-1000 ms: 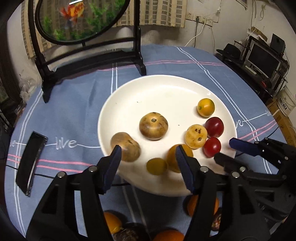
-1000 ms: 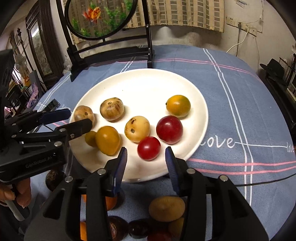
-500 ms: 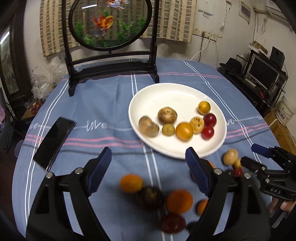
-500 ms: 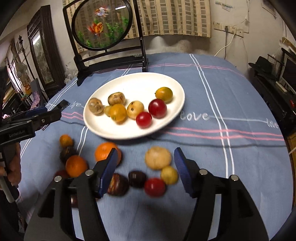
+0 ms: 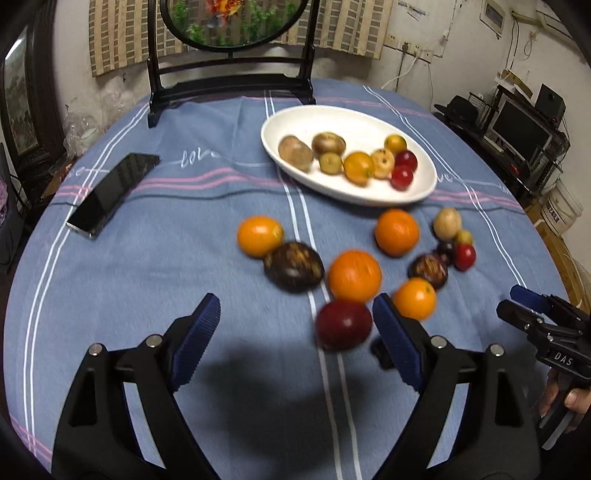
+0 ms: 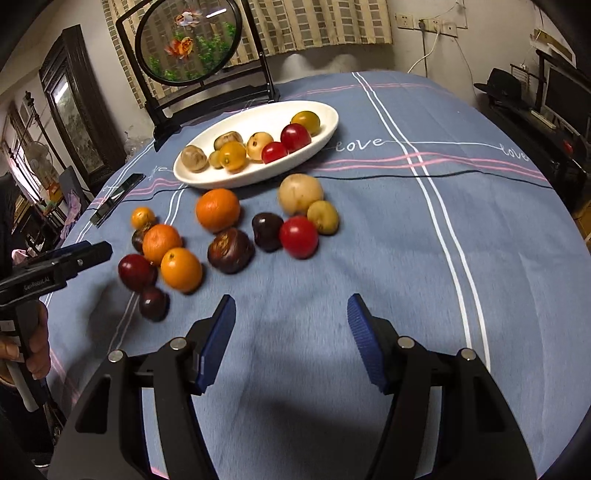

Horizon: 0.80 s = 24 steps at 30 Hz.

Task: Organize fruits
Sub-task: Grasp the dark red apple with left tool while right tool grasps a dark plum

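A white plate holds several small fruits: brown, yellow and red. Loose fruits lie on the blue cloth in front of it: oranges, a dark brown fruit, a dark red fruit, a red tomato and a pale brown fruit. My left gripper hangs open above the cloth, short of the dark red fruit, holding nothing. My right gripper is open and empty over bare cloth, nearer than the tomato.
A black phone lies on the cloth at the left. A dark wooden stand with a round fish picture rises behind the plate. A thin black cable crosses the cloth right of the plate. Shelves and a monitor stand beyond the table's right edge.
Both grippers drew back from over the plate toward the near side of the table and opened wider. The loose fruits in front of the plate have come into view.
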Available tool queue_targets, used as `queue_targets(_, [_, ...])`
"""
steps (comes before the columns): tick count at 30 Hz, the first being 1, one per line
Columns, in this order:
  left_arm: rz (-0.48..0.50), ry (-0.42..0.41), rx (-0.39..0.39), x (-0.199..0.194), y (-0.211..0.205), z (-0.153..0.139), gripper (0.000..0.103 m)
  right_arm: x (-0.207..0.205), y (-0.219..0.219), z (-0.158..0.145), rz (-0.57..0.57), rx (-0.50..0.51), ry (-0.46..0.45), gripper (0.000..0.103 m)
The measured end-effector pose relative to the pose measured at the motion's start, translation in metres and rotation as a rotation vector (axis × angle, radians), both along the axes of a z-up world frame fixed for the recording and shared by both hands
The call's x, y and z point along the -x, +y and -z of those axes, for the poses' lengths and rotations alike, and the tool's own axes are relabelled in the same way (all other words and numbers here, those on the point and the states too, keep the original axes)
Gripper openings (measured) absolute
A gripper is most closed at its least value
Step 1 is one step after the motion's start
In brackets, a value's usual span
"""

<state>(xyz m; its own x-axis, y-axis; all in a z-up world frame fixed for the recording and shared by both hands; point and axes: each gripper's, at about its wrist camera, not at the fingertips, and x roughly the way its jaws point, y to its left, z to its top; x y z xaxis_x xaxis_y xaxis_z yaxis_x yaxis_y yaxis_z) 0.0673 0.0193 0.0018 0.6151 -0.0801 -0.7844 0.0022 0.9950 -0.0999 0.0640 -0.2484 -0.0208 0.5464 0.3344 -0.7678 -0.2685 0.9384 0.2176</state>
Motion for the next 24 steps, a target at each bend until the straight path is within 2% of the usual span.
queue_targets(7, [0.026, 0.026, -0.015, 0.013, -0.013, 0.010, 0.086, 0.016, 0.002, -0.002, -0.026, -0.002, -0.016, 0.064])
queue_targets(19, [0.034, 0.077, -0.007, -0.006, -0.023, 0.029, 0.085, 0.014, 0.003, 0.004, -0.050, -0.043, 0.013, 0.064])
queue_targets(22, [0.026, 0.088, 0.031, -0.014, -0.021, 0.033, 0.075, 0.011, 0.007, 0.006, -0.062, -0.044, 0.024, 0.064])
queue_targets(23, [0.028, 0.092, 0.046, -0.018, -0.021, 0.034, 0.067, 0.011, 0.008, 0.006, -0.065, -0.043, 0.025, 0.064])
queue_targets(24, [0.030, 0.095, 0.055, -0.020, -0.020, 0.035, 0.052, 0.011, 0.010, 0.007, -0.070, -0.042, 0.029, 0.064])
